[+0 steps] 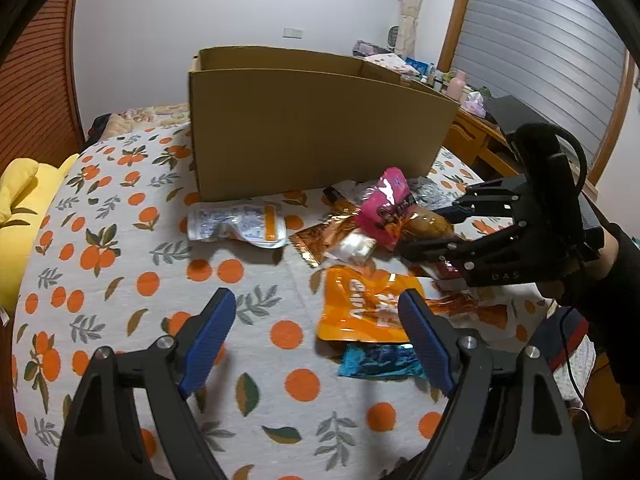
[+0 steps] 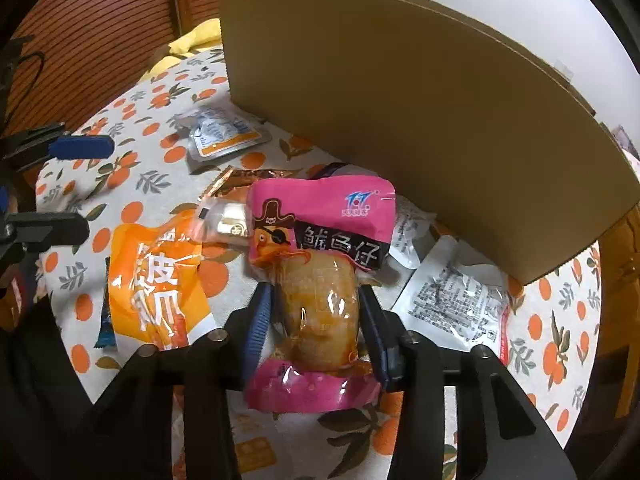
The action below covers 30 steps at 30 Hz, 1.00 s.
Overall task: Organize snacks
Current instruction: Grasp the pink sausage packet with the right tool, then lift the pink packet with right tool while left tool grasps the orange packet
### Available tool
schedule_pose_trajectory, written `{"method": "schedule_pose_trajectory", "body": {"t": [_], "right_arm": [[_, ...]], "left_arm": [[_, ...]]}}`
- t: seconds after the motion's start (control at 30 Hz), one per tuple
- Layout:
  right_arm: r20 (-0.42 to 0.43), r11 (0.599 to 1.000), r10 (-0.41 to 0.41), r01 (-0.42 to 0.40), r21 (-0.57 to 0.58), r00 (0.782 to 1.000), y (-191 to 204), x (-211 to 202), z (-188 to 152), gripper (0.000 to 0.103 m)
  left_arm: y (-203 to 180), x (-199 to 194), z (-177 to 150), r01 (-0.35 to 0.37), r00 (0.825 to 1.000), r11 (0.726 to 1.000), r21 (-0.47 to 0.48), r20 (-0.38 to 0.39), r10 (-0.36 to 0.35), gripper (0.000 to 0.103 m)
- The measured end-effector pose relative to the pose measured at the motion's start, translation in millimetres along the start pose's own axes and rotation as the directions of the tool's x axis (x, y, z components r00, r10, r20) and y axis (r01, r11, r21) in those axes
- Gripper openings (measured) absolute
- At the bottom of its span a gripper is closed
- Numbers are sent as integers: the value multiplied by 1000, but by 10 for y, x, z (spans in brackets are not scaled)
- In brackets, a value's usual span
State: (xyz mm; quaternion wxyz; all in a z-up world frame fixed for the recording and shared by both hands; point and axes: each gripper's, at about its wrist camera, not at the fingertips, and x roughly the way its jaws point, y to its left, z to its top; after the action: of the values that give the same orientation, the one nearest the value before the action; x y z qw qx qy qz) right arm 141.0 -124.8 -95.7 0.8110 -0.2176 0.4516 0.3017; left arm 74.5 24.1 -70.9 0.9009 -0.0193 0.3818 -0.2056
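right gripper (image 2: 316,316) is clamped on the pink squid snack pack (image 2: 320,264): both blue pads press the clear, bulging middle of the pack, and its pink top stands up toward the cardboard box (image 2: 420,112). in the left wrist view the pack sits tilted just in front of the box's near wall, close to its right corner. whether it is clear of the bedspread (image 1: 120,240) i cannot tell for certain.

left gripper (image 1: 320,328) has its jaws wide apart with nothing between them, hovering over the bedspread well in front of the box.

progress, as judged: early. the box's inside is not visible from either camera, so what is already stowed cannot be told. still lying loose in front of the box:
- white-and-orange pouch (image 1: 236,226), just before the near wall, left side
- large orange bag (image 1: 368,308), further from the box
- blue wrapper (image 1: 380,362), beyond the orange bag, farthest from the box
- copper foil packet (image 1: 320,236) and a small clear sachet (image 1: 356,246), near the pink pack
- two white printed pouches (image 2: 460,300), close under the box's right end

likely step in hand: carry the pink pack over the wall into the box.
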Motion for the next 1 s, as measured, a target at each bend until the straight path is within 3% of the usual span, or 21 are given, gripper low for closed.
{"method": "schedule_pose_trajectory", "body": {"t": [0.13, 0.37, 0.57, 0.73, 1.0], "right_arm": [[52, 999, -43, 41, 23, 998, -36, -132, -28, 39], [148, 995, -56, 43, 89, 987, -140, -650, -118, 39], [186, 993, -70, 51, 103, 980, -112, -955, -175, 39], [205, 992, -71, 48, 117, 976, -102, -1064, -243, 39], [187, 986, -67, 36, 163, 980, -179, -984, -431, 40]], "left_arm": [[-164, -16, -14, 18, 1000, 999, 49, -1, -18, 84], [-507, 23, -78, 36, 999, 986, 162, -39, -30, 84], [-686, 195, -171, 7, 994, 967, 253, -108, 21, 84], [-866, 329, -136, -61, 988, 929, 366, -112, 109, 84], [-1058, 569, -13, -66, 985, 880, 470, -112, 134, 84]]}}
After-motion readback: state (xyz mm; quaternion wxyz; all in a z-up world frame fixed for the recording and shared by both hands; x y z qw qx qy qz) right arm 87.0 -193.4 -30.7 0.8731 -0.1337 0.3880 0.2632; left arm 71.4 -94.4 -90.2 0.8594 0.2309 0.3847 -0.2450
